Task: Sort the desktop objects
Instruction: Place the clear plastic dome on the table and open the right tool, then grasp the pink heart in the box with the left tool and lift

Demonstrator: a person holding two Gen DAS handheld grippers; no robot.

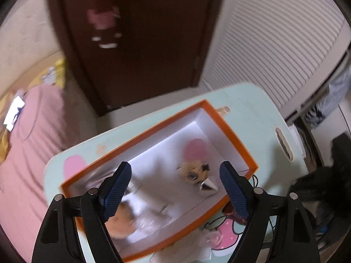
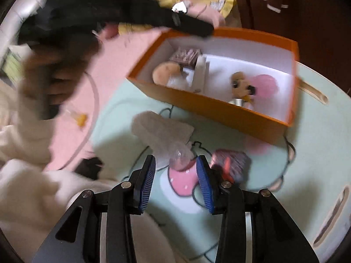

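Observation:
An orange box (image 1: pixel 230 129) (image 2: pixel 219 107) with a white inside stands on a mint-green table (image 1: pixel 258 105) (image 2: pixel 307 153). Inside lie a doll with a pink hat (image 1: pixel 195 171) (image 2: pixel 241 83), a tan plush toy (image 1: pixel 122 221) (image 2: pixel 164 72) and a dark wrapped packet (image 2: pixel 186 54). My left gripper (image 1: pixel 175 175) is open and empty above the box. My right gripper (image 2: pixel 175 166) is open over the table, with a clear plastic wrapper (image 2: pixel 166 135) just beyond its fingertips. A dark foil packet (image 2: pixel 232 162) lies beside its right finger.
A pink blanket (image 1: pixel 33 153) (image 2: pixel 109 65) lies left of the table. A brown door (image 1: pixel 136 43) stands behind. The other gripper's black body (image 2: pixel 109 13) reaches over the box's far corner. White fabric (image 2: pixel 26 175) lies at lower left. The table has slot handles (image 1: pixel 284 144) (image 2: pixel 333 214).

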